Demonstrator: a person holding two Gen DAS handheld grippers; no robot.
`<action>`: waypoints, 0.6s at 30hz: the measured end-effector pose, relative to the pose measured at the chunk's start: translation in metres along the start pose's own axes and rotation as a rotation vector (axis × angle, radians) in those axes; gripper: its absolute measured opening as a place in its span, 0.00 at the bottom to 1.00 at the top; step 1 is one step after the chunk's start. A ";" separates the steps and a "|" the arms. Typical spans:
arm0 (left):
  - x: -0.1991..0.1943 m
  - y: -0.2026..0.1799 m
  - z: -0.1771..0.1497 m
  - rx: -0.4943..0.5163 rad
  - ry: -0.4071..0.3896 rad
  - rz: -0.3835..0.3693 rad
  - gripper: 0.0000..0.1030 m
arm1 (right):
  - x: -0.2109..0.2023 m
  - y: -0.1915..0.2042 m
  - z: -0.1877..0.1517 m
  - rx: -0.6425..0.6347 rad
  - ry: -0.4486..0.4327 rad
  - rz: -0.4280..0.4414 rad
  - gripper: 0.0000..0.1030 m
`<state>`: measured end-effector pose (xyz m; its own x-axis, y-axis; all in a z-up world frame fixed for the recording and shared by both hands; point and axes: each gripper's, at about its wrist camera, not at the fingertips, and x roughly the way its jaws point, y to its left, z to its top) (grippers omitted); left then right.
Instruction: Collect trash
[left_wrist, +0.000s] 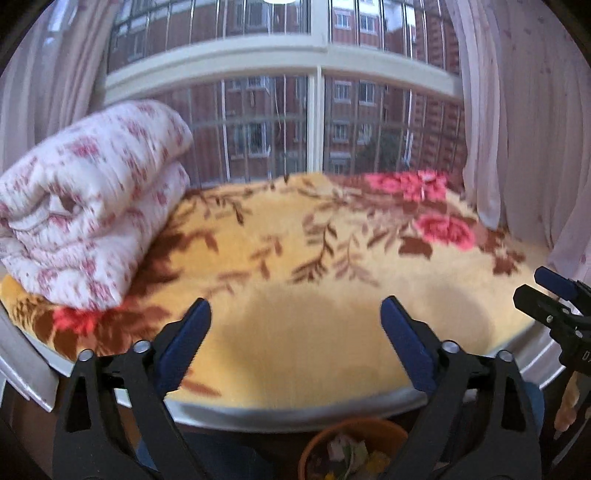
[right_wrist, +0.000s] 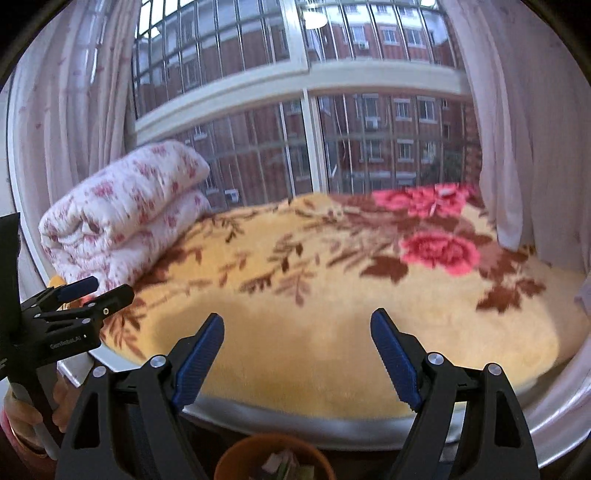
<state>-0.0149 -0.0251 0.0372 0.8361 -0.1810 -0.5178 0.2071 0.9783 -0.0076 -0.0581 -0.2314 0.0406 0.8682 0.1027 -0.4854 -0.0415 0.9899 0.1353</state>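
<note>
An orange bin (left_wrist: 321, 439) holding crumpled paper and wrappers (left_wrist: 351, 452) sits below the ledge's front edge, low between my left gripper's arms. The right wrist view shows the same bin (right_wrist: 240, 452) at the bottom. My left gripper (left_wrist: 295, 325) stands open over the yellow flowered blanket (left_wrist: 314, 258), nothing between its blue pads. My right gripper (right_wrist: 297, 336) is likewise open and empty above the blanket (right_wrist: 332, 288). Each gripper shows at the other view's edge: the right one (left_wrist: 554, 295) and the left one (right_wrist: 85, 291). No loose trash shows on the blanket.
A rolled white quilt with pink flowers (left_wrist: 88, 199) lies at the blanket's left end. Barred windows (left_wrist: 314, 122) stand behind and sheer curtains (left_wrist: 524, 122) hang at both sides. The ledge has a white rim (left_wrist: 295, 410) along its front. A hand (right_wrist: 22, 413) grips the left tool's handle.
</note>
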 end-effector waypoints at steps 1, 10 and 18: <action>-0.004 -0.001 0.003 -0.003 -0.017 -0.002 0.89 | -0.003 0.001 0.004 -0.001 -0.017 0.001 0.79; -0.028 -0.006 0.020 0.006 -0.105 -0.018 0.89 | -0.028 0.012 0.022 -0.036 -0.126 -0.008 0.80; -0.035 -0.005 0.024 -0.007 -0.134 -0.013 0.89 | -0.043 0.020 0.024 -0.065 -0.188 -0.034 0.80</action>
<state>-0.0325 -0.0260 0.0761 0.8937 -0.2054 -0.3990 0.2153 0.9763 -0.0204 -0.0846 -0.2187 0.0850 0.9466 0.0551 -0.3177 -0.0371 0.9974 0.0624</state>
